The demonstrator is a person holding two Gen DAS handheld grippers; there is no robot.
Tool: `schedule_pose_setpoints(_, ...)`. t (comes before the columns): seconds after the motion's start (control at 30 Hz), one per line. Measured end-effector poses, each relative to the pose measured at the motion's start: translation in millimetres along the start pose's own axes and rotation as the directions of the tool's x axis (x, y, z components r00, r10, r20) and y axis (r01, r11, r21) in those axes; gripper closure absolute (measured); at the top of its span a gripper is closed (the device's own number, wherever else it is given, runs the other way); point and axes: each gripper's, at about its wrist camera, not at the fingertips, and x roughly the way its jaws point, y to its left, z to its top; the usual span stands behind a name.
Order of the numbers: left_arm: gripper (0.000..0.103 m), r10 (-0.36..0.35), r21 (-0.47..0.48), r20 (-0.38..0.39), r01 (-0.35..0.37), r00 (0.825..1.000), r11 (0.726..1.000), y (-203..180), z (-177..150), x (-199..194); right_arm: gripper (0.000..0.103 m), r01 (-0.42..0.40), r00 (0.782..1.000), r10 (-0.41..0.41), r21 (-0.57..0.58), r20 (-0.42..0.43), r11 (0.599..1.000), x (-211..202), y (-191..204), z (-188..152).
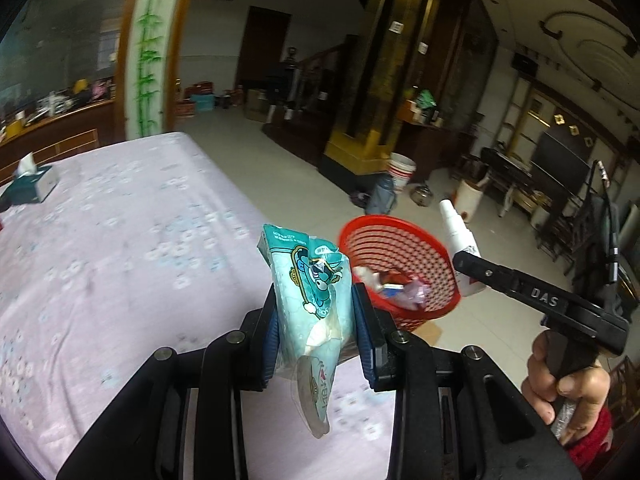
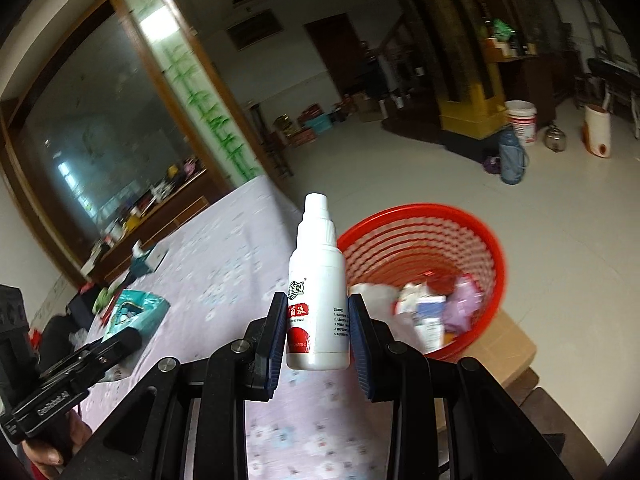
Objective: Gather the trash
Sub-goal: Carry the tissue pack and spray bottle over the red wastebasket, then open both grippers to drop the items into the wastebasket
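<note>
My left gripper (image 1: 316, 304) is shut on a crumpled teal tissue pack (image 1: 310, 280), held above the pink flowered tablecloth (image 1: 120, 240). The same tissue pack (image 2: 134, 312) shows at the lower left of the right wrist view. My right gripper (image 2: 318, 312) is shut on a white spray bottle (image 2: 318, 280) with a red label, upright over the table's edge. In the left wrist view that spray bottle (image 1: 460, 240) hangs beside the red mesh basket (image 1: 400, 256). The red basket (image 2: 440, 232) stands just past the table edge and holds several wrappers and scraps.
A teal tissue box (image 1: 34, 182) sits at the table's far left. The basket rests on a cardboard box (image 2: 504, 344). On the tiled floor beyond stand a white bucket (image 2: 522, 120), a blue jug (image 2: 512, 160) and dark furniture. A hand (image 1: 568, 384) grips the right tool.
</note>
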Motion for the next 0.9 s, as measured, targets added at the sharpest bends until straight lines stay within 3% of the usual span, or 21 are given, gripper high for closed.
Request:
schedule_pose_setpoints(0.3,0.071,-0.078,0.064,-0.036,0.081,0.996,0.995,-47,24,43,0.071,0.024,0.999,-0.025,0.053,0.023,0.998,-4,-32,13)
schedule_pose_setpoints(0.63,0.07,-0.152,0.05,-0.129,0.16,0.98,0.986,-75,41,118,0.071,0.088,0.996,-0.087,0.053,-0.012,0.995,27,-56,33)
schedule_pose_setpoints(0.7,0.066,-0.153,0.055,-0.136,0.162,0.979,0.985,-81,41,130,0.07,0.1,0.995,-0.099,0.054,-0.021,0.994,35,-59,35)
schedule_pose_setpoints(0.77,0.054,-0.144,0.039,-0.15,0.151,0.978,0.988,-83,40,145,0.066,0.141,0.99,-0.14,0.05,-0.029,0.989,43,-65,38)
schedule_pose_setpoints(0.9,0.048,-0.135,0.004,-0.174,0.138,0.975,0.99,-76,36,157,0.059,0.154,0.988,-0.153,0.069,-0.021,0.986,36,-75,37)
